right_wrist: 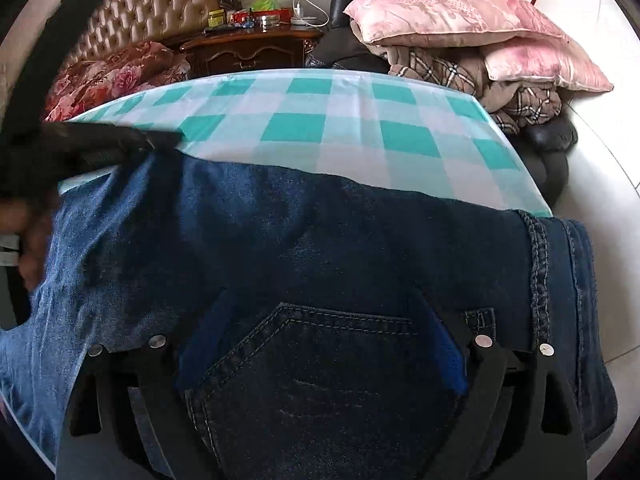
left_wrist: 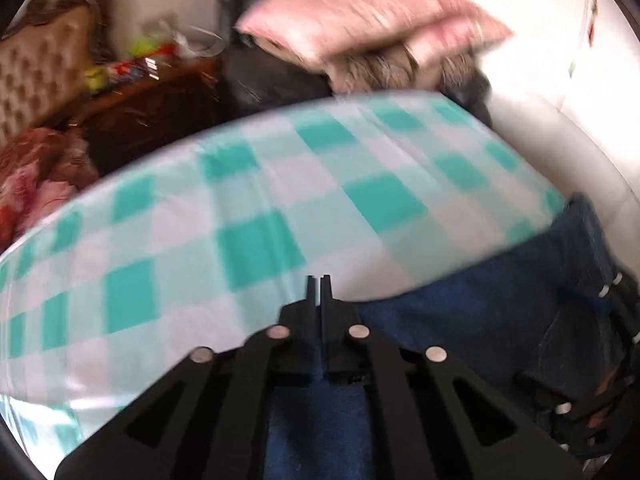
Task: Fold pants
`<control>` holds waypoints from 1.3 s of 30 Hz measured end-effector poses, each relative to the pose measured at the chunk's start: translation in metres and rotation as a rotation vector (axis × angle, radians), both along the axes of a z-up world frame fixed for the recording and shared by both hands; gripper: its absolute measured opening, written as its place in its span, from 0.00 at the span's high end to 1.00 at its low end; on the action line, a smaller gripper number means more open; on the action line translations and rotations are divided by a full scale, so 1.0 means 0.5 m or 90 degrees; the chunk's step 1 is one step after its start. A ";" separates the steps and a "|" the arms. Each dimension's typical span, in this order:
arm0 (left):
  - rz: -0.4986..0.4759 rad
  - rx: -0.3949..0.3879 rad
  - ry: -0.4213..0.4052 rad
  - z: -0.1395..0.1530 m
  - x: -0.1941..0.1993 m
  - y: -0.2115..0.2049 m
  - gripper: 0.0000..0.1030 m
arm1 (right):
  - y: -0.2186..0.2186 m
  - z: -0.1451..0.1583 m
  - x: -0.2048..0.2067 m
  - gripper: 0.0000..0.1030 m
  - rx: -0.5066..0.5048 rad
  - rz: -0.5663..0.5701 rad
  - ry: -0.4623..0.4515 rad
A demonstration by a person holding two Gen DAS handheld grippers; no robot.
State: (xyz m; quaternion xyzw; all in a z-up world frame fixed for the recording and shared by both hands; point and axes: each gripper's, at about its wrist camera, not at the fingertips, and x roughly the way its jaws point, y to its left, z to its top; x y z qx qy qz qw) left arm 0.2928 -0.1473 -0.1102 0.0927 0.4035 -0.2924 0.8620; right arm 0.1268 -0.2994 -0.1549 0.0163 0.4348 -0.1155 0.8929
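Denim pants (right_wrist: 320,240) lie on the checked table (right_wrist: 320,120): left gripper (left_wrist: 319,280) clenched on fabric should pull taut while the right gripper (right_wrist: 320,344), spread wide, pins the pocket.

We're in a home bedroom: a tufted tan leather headboard (right_wrist: 160,0) with carved dark wood trim, a dark carved wooden nightstand (right_wrist: 252,50) cluttered with small items, two pink satin pillows (right_wrist: 452,8) stacked on plaid bedding (right_wrist: 444,72), and a teal-and-white checked sheet (right_wrist: 320,120) across the work surface.
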 end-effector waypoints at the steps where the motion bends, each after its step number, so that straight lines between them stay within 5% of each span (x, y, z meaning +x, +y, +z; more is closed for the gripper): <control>1: 0.007 -0.024 -0.008 0.020 -0.017 0.015 0.92 | 0.001 -0.002 0.003 0.15 -0.003 0.001 0.004; 3: 0.016 -0.052 -0.047 0.049 -0.078 0.042 0.72 | 0.003 -0.003 0.006 0.15 -0.007 0.002 0.005; 7: 0.001 -0.007 -0.021 0.009 -0.184 0.062 0.64 | 0.002 -0.004 0.004 0.14 -0.006 0.000 0.003; 10: 0.041 0.057 -0.002 -0.041 -0.208 0.100 0.64 | 0.003 -0.004 0.003 0.14 -0.011 0.000 0.004; 13: 0.125 0.007 0.043 -0.065 -0.192 0.215 0.64 | 0.003 -0.004 0.002 0.14 -0.007 -0.001 0.004; 14: 0.131 -0.023 0.052 -0.067 -0.186 0.258 0.76 | 0.004 -0.004 0.002 0.14 -0.007 -0.001 0.003; 16: 0.159 -0.037 0.068 -0.066 -0.171 0.329 0.77 | 0.006 -0.004 0.002 0.14 -0.010 -0.003 0.003; 32: 0.586 -0.028 0.073 -0.081 -0.158 1.025 0.73 | 0.009 -0.004 0.001 0.11 -0.024 -0.014 0.006; 34: 0.595 -0.055 0.074 -0.080 -0.162 1.082 0.73 | 0.009 -0.004 0.002 0.11 -0.024 -0.014 0.006; 37: 0.644 0.001 0.037 -0.058 -0.167 1.136 0.73 | 0.008 -0.004 0.003 0.11 -0.024 -0.016 0.007; 39: 0.651 -0.047 0.017 -0.029 -0.193 1.147 0.73 | 0.008 -0.004 0.003 0.11 -0.025 -0.016 0.007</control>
